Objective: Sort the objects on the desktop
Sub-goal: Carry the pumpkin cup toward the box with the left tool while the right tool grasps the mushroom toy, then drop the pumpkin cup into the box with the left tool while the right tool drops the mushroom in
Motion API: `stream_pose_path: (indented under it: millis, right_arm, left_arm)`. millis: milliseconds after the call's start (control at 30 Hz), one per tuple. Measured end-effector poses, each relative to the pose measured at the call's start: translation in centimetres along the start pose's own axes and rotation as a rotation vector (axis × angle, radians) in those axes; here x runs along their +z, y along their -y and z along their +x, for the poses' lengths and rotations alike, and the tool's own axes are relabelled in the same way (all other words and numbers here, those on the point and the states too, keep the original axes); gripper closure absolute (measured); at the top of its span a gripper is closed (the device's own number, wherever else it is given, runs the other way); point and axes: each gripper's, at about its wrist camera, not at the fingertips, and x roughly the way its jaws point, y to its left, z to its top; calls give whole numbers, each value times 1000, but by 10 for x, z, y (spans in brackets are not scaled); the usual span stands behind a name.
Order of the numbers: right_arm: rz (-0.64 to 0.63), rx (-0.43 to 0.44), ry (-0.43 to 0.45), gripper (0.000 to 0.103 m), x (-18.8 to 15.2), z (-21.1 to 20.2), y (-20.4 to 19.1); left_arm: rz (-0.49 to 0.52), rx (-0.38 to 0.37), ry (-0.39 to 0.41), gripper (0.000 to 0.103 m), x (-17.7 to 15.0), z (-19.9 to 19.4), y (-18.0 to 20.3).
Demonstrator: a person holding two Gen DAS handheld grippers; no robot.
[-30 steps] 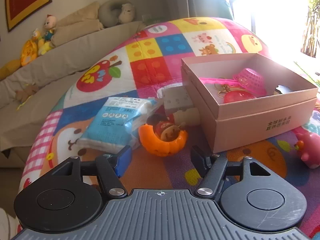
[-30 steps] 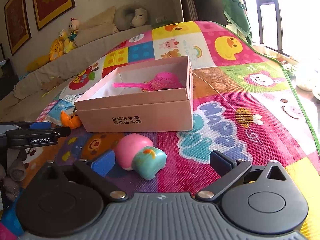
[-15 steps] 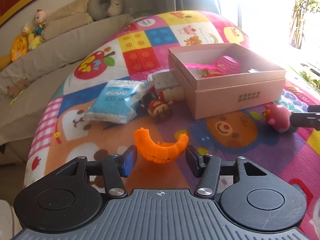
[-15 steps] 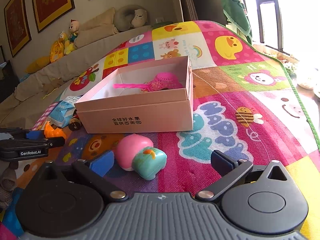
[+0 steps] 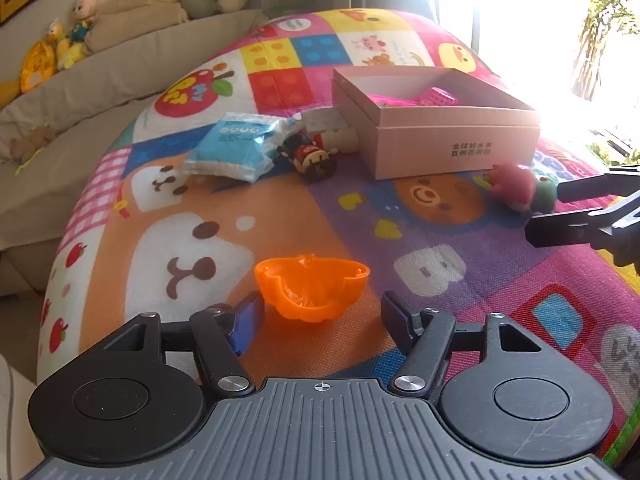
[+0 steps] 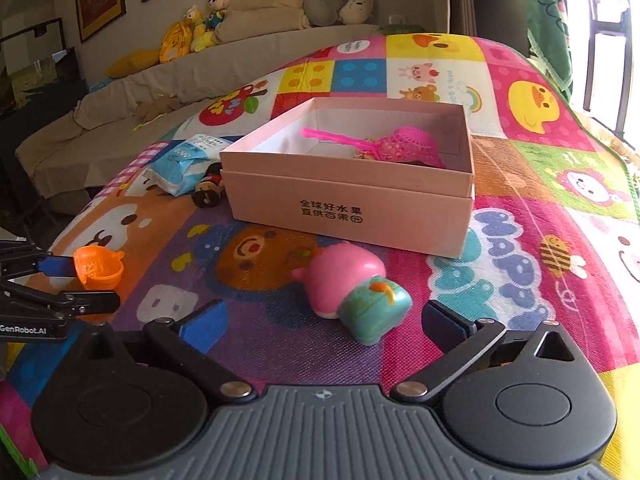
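An orange pumpkin-shaped shell lies on the play mat between the fingers of my left gripper, which is open and not touching it; it also shows in the right wrist view. A pink open box holds a pink net scoop. A pink-and-teal pig toy lies on the mat just ahead of my open, empty right gripper. The left gripper shows at the left edge of the right wrist view.
A blue-and-white packet and a small red-and-black toy figure lie left of the box. A white card rests against the box's left wall. A beige sofa with plush toys stands behind the mat.
My left gripper carried the orange shell back from beside the box toward the mat's near side, then opened and released it. My right gripper moved slightly closer to the pig toy.
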Motion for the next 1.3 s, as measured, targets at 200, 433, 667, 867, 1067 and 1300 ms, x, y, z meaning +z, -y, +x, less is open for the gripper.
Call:
stream_pose_path:
  millis: [200, 433, 667, 867, 1067, 1300]
  right_arm:
    - [-137, -17, 63, 0, 11, -11, -24]
    - [-50, -101, -43, 16, 24, 25, 2]
    - [-39, -85, -82, 53, 19, 24, -3]
    - [-49, -59, -114, 55, 6, -7, -9]
    - [-63, -71, -15, 55, 22, -68, -10]
    - [-23, -83, 260, 55, 80, -140, 2]
  left_arm:
    - [-15, 4, 6, 17, -6, 0, -3]
    - [-18, 24, 30, 15, -2, 4, -4]
    - [15, 41, 48, 37, 8, 13, 3]
    - [90, 12, 105, 37, 7, -4, 21]
    - [131, -21, 240, 37, 45, -30, 38]
    - [185, -43, 420, 37, 122, -30, 65]
